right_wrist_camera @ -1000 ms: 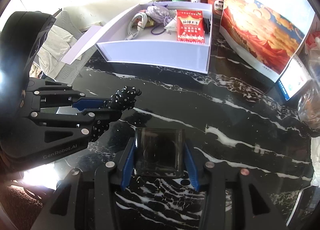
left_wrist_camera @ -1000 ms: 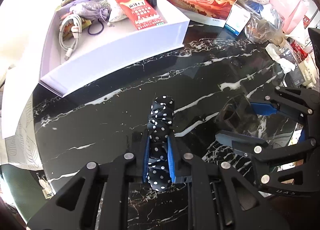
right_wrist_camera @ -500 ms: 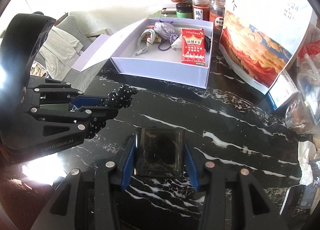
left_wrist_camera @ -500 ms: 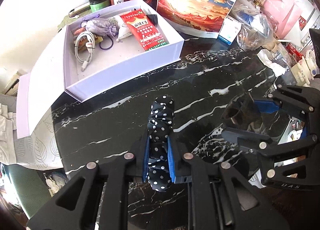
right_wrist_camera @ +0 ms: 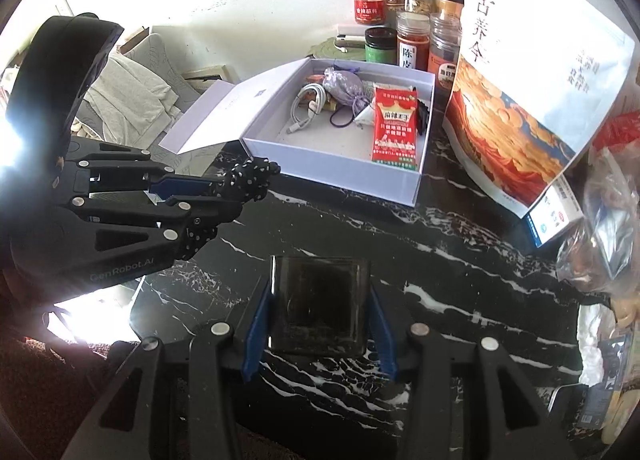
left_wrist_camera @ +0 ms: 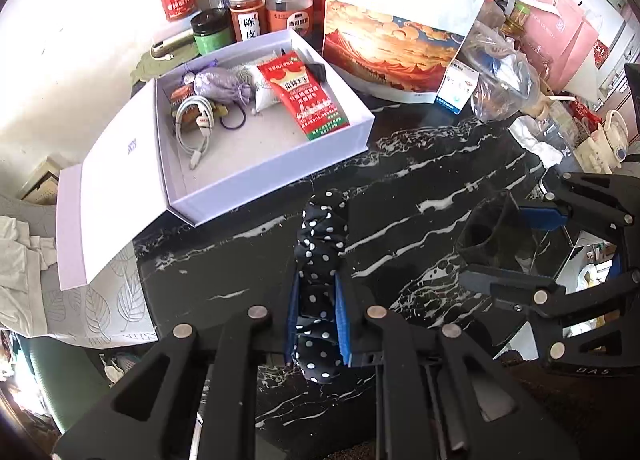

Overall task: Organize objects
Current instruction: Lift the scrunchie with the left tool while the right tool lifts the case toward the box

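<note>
My left gripper [left_wrist_camera: 318,302] is shut on a black scrunchie with white dots [left_wrist_camera: 322,244], held above the black marble table, near the front wall of the open white box [left_wrist_camera: 276,172]. It also shows in the right wrist view [right_wrist_camera: 248,178]. My right gripper [right_wrist_camera: 318,308] is shut on a dark square box [right_wrist_camera: 318,302], to the right of the left gripper [right_wrist_camera: 192,196]; it also shows in the left wrist view [left_wrist_camera: 492,238]. The white box [right_wrist_camera: 332,164] holds a red packet [left_wrist_camera: 306,98], a white cable [left_wrist_camera: 196,120], a lilac pouch [left_wrist_camera: 222,86] and a hair tie.
Spice jars [left_wrist_camera: 248,16] stand behind the box. A large printed bag [left_wrist_camera: 400,12] stands to its right, with a small blue-white carton [left_wrist_camera: 458,88] and plastic bags [left_wrist_camera: 504,76] beyond. The box lid [left_wrist_camera: 108,196] lies open to the left. The table [left_wrist_camera: 420,180] is black marble.
Both grippers have risen and drawn back from the white box with their objects still held. The box now looks smaller and farther, and the jars behind it have come into view.
</note>
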`<state>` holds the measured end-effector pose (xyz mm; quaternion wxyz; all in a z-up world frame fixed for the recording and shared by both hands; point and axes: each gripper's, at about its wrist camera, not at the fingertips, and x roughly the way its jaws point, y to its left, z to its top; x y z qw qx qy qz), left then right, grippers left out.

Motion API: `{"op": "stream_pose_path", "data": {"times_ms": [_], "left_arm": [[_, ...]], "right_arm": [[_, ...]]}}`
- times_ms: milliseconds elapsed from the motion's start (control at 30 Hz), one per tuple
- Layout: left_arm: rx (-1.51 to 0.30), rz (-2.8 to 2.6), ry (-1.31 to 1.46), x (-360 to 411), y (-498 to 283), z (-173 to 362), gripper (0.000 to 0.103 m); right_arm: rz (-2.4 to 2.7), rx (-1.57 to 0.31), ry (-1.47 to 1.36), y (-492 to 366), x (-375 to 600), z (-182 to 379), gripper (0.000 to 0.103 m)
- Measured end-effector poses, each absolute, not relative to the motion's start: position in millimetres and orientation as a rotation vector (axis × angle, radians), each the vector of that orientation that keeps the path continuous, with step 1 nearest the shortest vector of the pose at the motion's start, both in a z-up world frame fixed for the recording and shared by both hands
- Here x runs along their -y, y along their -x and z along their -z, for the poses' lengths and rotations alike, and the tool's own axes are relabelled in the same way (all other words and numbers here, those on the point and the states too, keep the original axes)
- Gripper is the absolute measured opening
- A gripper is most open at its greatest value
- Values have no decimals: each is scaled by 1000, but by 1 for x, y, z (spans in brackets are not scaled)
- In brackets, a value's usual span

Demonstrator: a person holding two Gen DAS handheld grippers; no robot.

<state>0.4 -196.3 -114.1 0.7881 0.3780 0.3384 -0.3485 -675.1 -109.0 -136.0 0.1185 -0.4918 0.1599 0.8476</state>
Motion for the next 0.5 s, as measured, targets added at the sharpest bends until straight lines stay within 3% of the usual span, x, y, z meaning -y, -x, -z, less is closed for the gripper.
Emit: {"op": "stream_pose_path", "data": {"times_ms": [500], "left_arm": [[-700,705,-817,218,-28,86,15]], "right_arm": [[-2553,-369,1453,720,88,119,46]]}}
